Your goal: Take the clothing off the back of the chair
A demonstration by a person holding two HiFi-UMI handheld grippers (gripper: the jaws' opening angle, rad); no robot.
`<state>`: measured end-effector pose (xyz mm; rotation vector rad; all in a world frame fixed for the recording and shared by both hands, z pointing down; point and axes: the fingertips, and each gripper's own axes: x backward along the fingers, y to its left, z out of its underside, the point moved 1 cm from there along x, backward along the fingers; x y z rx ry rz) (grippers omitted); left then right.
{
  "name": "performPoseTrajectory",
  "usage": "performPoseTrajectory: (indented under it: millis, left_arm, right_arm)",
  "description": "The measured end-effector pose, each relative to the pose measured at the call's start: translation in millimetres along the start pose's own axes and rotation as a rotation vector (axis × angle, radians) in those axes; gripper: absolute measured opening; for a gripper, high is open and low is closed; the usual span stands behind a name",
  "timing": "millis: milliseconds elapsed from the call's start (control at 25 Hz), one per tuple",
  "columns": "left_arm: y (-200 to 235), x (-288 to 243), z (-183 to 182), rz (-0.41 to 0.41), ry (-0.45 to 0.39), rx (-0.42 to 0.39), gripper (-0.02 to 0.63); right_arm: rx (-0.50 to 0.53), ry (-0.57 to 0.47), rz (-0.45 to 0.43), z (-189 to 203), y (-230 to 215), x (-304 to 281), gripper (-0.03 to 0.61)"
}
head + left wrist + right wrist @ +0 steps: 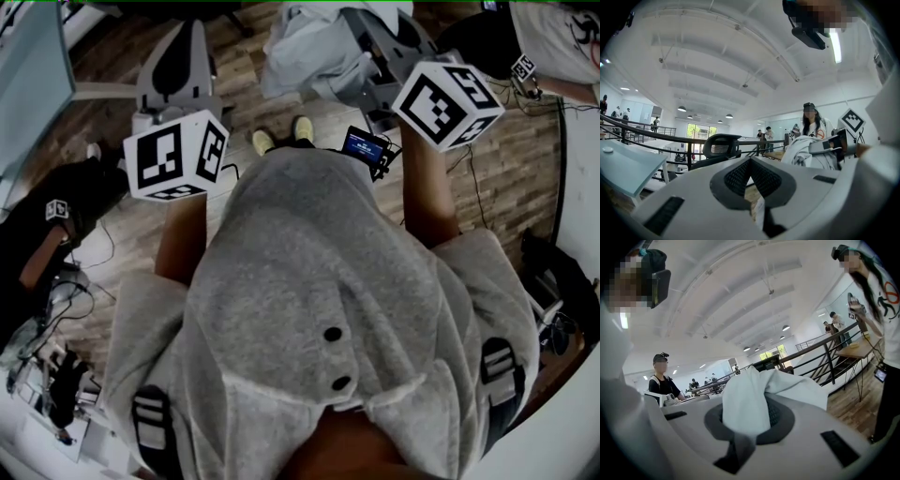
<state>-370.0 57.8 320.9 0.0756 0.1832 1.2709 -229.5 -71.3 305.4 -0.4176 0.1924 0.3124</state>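
My right gripper (pixel 367 37) is held out in front of me, shut on a pale grey garment (pixel 309 52) that hangs bunched from its jaws above the wooden floor. In the right gripper view the cloth (pixel 745 397) rises out of the closed pads and drapes to the right over the right gripper (pixel 749 427). My left gripper (pixel 187 42) is alongside at the left, shut with nothing in it. From the left gripper (pixel 751 176) I see a black office chair (pixel 721 145) beyond a railing, and the held garment (pixel 806 152) to the right.
A glass-topped desk (pixel 33 66) stands at the left. A person in a white T-shirt (pixel 562 47) stands close at the right. Cables lie on the wooden floor (pixel 506 159). A dark metal railing (pixel 647 131) runs across behind the chair.
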Motion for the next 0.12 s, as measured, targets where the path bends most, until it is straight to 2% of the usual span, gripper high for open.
performPoseTrajectory:
  millis: [120]
  left_arm:
    - [-0.9, 3.7, -5.0, 0.012, -0.002, -0.009, 0.011]
  right_arm:
    - [0.011, 0.003, -0.001, -1.4, 6.9, 2.4, 0.048]
